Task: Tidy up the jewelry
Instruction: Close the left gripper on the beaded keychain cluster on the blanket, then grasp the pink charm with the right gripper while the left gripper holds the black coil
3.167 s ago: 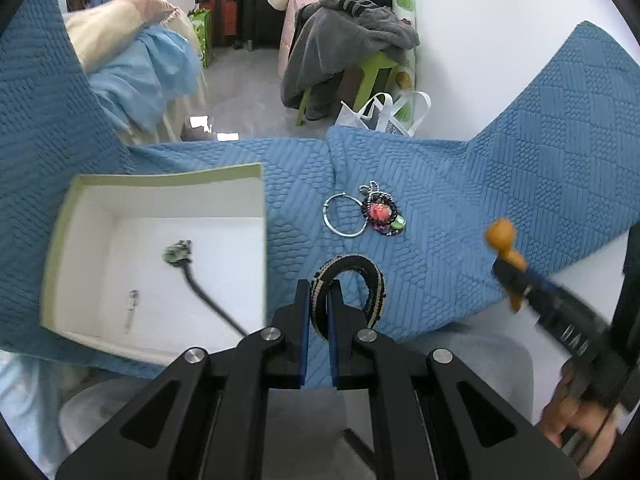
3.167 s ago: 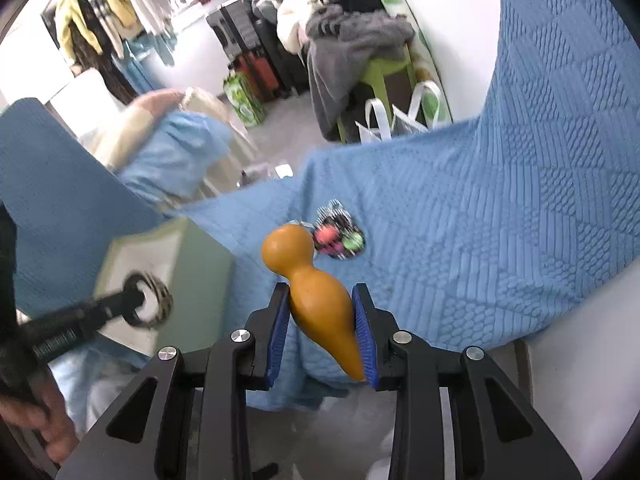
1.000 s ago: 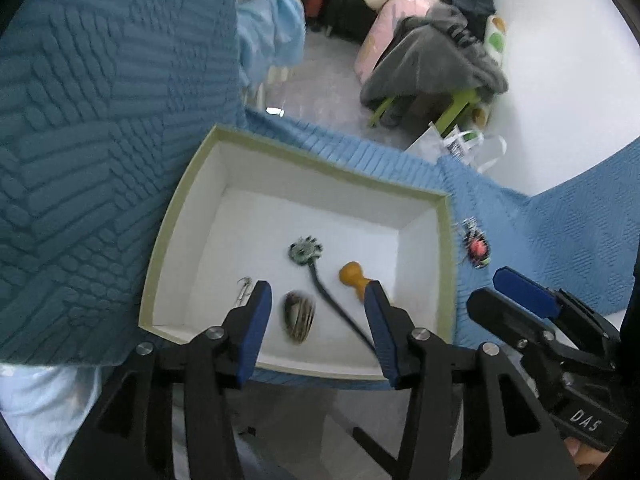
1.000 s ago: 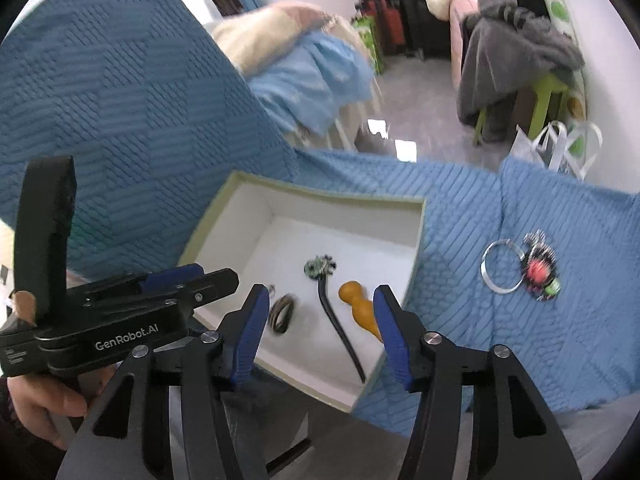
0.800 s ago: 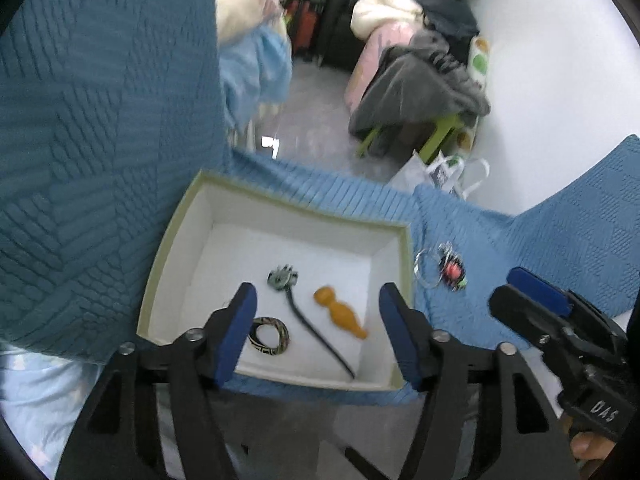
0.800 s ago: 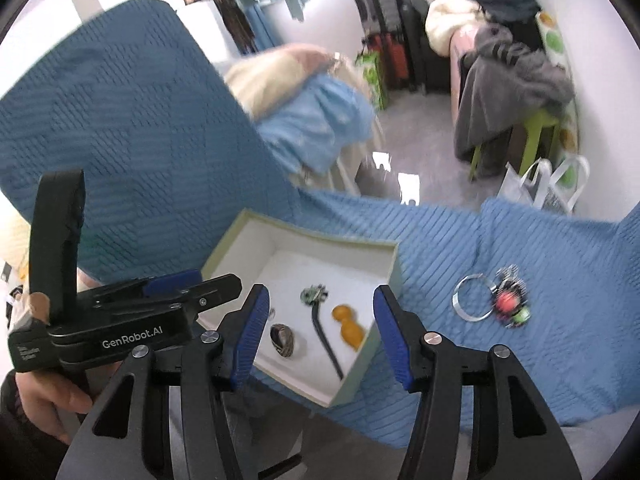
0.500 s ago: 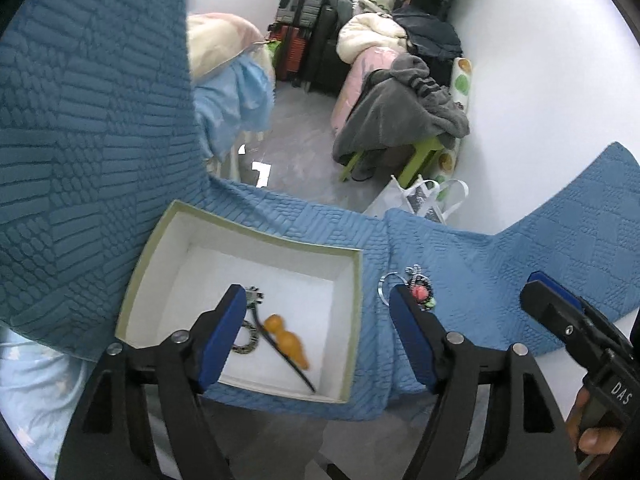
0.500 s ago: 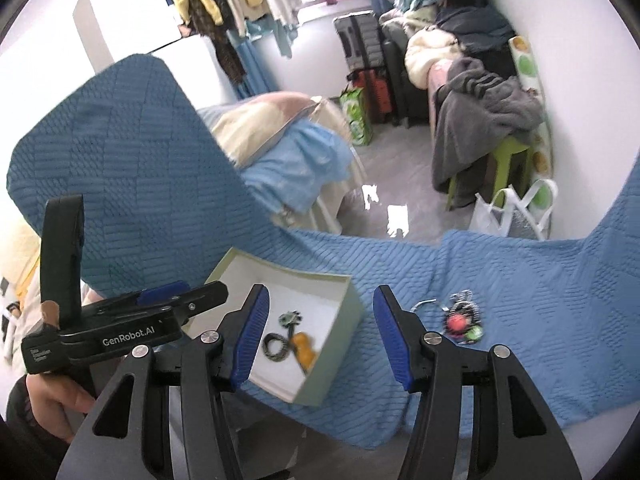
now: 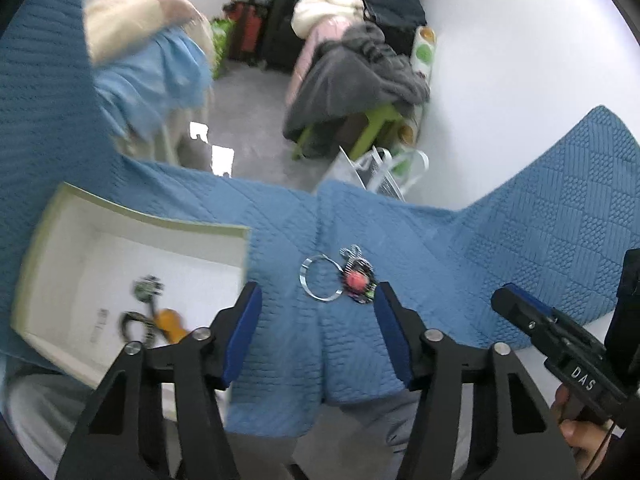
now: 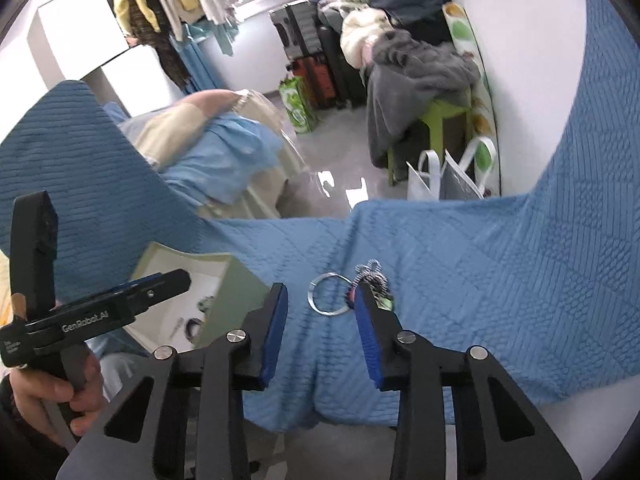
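We're between pieces: the box (image 9: 132, 222) already holds a bracelet (image 9: 136, 322), an amber pendant (image 9: 170, 320) and a hairpin, and the silver ring (image 9: 320, 284) with its beaded charm (image 9: 358, 282) lies loose on the blue quilt (image 9: 520, 248) just ahead. Left gripper (image 9: 318, 324) and right gripper (image 10: 320, 330) are both empty, jaws narrowing. Next we judge a descent onto the ring. Behind, a cluttered bedroom with suitcases and a green stool.

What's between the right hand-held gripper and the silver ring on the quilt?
Nothing visible. The right hand-held gripper is empty, jaws closing, with only bare blue quilt before the silver ring. The beaded charm touches the ring's right side, partly hidden behind the gripper's right finger.
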